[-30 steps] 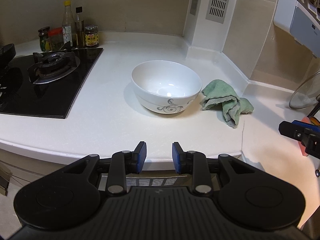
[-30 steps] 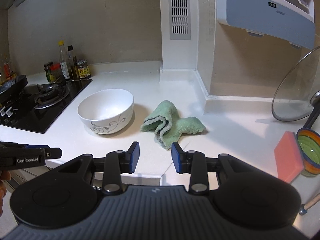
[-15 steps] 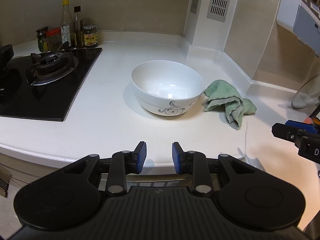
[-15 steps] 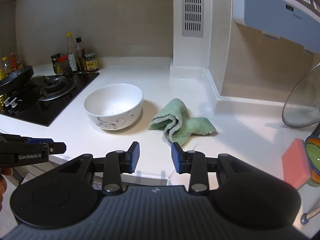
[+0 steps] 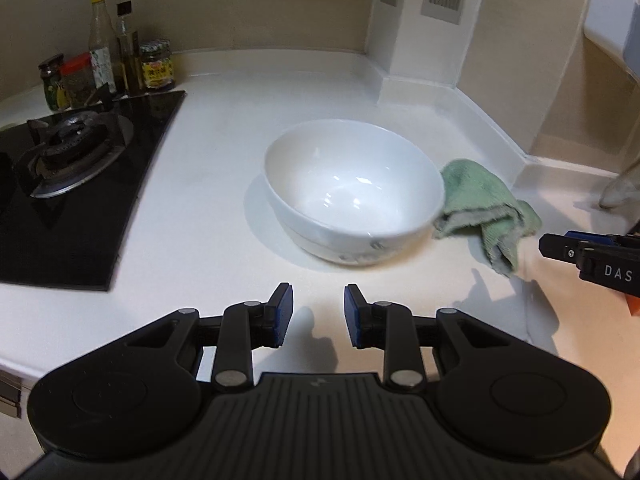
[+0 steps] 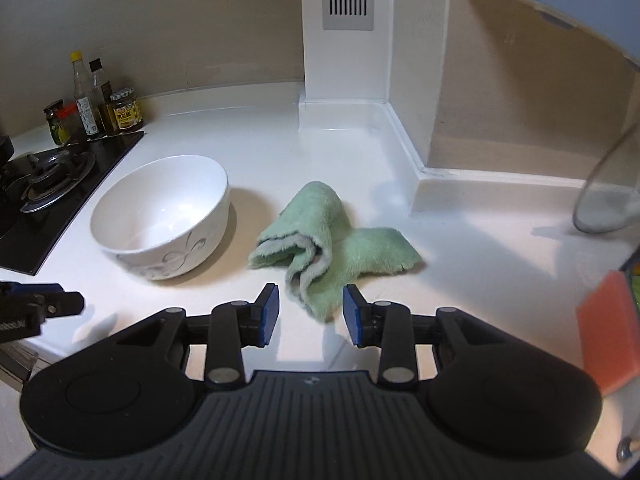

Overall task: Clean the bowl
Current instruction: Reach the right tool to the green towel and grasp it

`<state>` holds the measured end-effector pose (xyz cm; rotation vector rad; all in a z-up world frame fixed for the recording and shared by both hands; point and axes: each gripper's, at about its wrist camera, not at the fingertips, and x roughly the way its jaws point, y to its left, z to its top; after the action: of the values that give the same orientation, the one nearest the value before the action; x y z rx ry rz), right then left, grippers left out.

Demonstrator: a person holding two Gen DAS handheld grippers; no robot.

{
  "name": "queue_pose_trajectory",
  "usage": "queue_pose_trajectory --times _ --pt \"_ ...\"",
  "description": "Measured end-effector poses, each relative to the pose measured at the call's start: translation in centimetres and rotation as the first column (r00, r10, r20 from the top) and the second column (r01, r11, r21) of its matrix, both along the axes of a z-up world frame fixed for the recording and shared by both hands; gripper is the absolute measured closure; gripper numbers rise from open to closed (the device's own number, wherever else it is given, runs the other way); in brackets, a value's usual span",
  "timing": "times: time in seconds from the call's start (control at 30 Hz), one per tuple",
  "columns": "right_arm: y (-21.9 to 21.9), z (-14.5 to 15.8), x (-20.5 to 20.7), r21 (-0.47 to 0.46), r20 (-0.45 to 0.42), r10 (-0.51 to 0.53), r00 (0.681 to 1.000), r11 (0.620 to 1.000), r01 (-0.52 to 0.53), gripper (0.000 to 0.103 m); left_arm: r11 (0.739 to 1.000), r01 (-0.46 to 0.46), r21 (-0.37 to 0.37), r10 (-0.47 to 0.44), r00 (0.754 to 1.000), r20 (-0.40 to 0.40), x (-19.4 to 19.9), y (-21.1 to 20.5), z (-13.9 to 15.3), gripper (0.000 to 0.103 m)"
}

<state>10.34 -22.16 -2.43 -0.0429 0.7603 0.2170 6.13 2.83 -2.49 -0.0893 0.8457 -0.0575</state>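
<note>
A white bowl (image 5: pixel 352 188) (image 6: pixel 162 216) with a grey scroll pattern stands upright on the white counter (image 5: pixel 224 184). A crumpled green cloth (image 5: pixel 484 208) (image 6: pixel 324 248) lies just right of it. My left gripper (image 5: pixel 318 314) is open, low over the counter a short way in front of the bowl, holding nothing. My right gripper (image 6: pixel 310 312) is open too, with the near corner of the cloth lying between its blue pads; they do not touch it. Each gripper shows at the edge of the other's view.
A black gas hob (image 5: pixel 68 184) lies left of the bowl, with several bottles and jars (image 5: pixel 108 68) behind it. A white column with a vent (image 6: pixel 346 40) stands at the back. A glass lid (image 6: pixel 608 196) and a pink sponge (image 6: pixel 608 332) are at right.
Both grippers have moved forward and lower over the counter. The left one has come closer to the bowl, and the right one has reached the near end of the green cloth.
</note>
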Motion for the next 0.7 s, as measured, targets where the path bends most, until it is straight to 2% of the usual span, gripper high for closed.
queue_pose_trajectory --times 0.13,0.27,0.37,0.47,0.57,0.63,0.7 --pt "0.8 -0.2 3.0 -0.024 -0.005 0.058 0.998 0.998 -0.058 0.067 0.996 -0.086 -0.004 0.086 0.996 0.005 1.2 1.4 0.8 0.069" --pt "1.4 -1.4 5.7 -0.075 -0.017 0.108 0.994 0.991 -0.109 0.067 0.993 -0.116 0.023 0.116 0.993 -0.006 1.8 1.9 1.2 0.069" --pt "0.9 -2.4 7.2 -0.056 -0.05 0.088 0.995 0.994 -0.091 0.067 0.993 -0.108 0.043 0.109 0.994 -0.02 2.1 1.7 1.3 0.069" --pt "-0.1 -2.9 7.6 0.0 -0.064 0.057 0.996 0.998 -0.057 0.068 0.994 -0.095 0.047 0.096 0.995 -0.03 2.6 1.4 1.2 0.069" --pt "-0.8 -2.8 7.3 0.032 -0.047 0.045 0.998 0.999 -0.043 0.069 0.996 -0.069 0.048 0.071 0.997 -0.032 3.1 0.8 1.1 0.069" --pt "-1.2 -2.5 7.1 0.045 -0.03 0.043 0.999 0.998 -0.042 0.078 0.998 -0.048 0.048 0.049 0.999 -0.015 3.4 0.4 1.2 0.069" --pt "-1.4 -2.3 7.0 0.055 -0.016 0.052 0.999 0.997 -0.051 0.08 0.998 -0.039 0.05 0.039 0.999 -0.005 3.8 0.2 1.3 0.069"
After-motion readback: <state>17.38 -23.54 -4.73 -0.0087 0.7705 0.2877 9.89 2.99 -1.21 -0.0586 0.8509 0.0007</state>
